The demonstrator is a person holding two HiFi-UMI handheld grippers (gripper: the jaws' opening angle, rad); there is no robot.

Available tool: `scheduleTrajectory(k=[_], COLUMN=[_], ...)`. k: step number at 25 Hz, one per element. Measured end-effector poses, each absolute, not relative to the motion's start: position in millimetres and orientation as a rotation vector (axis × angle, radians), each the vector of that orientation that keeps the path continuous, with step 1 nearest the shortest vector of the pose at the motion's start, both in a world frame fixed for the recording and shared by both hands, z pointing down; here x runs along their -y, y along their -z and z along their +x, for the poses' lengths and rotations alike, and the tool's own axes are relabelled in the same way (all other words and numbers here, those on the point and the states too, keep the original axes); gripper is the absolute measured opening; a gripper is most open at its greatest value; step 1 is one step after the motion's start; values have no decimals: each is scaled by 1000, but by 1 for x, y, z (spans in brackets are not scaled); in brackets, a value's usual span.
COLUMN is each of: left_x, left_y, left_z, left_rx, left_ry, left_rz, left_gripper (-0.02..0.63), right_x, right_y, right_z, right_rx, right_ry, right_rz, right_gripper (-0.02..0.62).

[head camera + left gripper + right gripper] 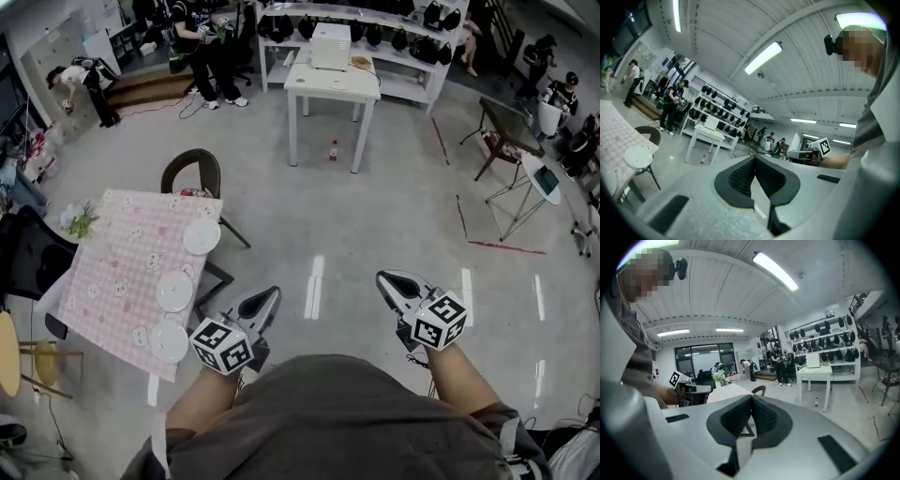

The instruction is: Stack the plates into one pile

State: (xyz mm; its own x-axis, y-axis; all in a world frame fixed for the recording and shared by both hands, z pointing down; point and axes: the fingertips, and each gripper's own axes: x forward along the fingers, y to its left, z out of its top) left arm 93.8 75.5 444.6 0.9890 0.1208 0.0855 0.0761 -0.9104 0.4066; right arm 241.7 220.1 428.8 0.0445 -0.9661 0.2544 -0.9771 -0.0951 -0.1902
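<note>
Both forearms reach forward from the torso, low over the floor. The left tool points level, jaws together with nothing between them. The right tool tips slightly down, jaws also together and empty. Three white plates lie apart in a row along the right edge of the checked worktop, left of the left tool.

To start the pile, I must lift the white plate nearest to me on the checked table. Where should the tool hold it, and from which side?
Probably its rim, from the table edge facing you. The plate lies flat on the cloth close to that edge, so only the thin rim offers a hold.
</note>
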Motion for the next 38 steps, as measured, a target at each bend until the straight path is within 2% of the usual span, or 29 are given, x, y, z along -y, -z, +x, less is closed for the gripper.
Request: scheduleTrajectory(k=[19, 20, 22, 24, 29, 38], left_x=[-40, -41, -41, -35, -9, 37], left_y=[-430, -430, -434, -446, -497, -586], left_z=[61, 63, 64, 59, 19, -95], left_rx=[-43, -57, -74, -54, 99, 531], left_ry=[-86, -86, -83, -76, -58, 96], left_rz=[2718, 2706, 2657, 2593, 2444, 2133], left_gripper=[6, 16, 142, 158, 163, 164], right_x=[-172, -174, -176, -175, -156, -89], right_y=[-421, -421, -421, -423, -433, -439], right_z=[226, 227, 227, 226, 214, 165], right_rx=[2171, 2168, 2162, 2160, 2177, 2304], right_ry=[-469, -470, -472, -475, -469, -436], right_rz=[2155, 2156, 2157, 2153, 2084, 1799], right_gripper=[-6, -6, -6, -6, -6, -6])
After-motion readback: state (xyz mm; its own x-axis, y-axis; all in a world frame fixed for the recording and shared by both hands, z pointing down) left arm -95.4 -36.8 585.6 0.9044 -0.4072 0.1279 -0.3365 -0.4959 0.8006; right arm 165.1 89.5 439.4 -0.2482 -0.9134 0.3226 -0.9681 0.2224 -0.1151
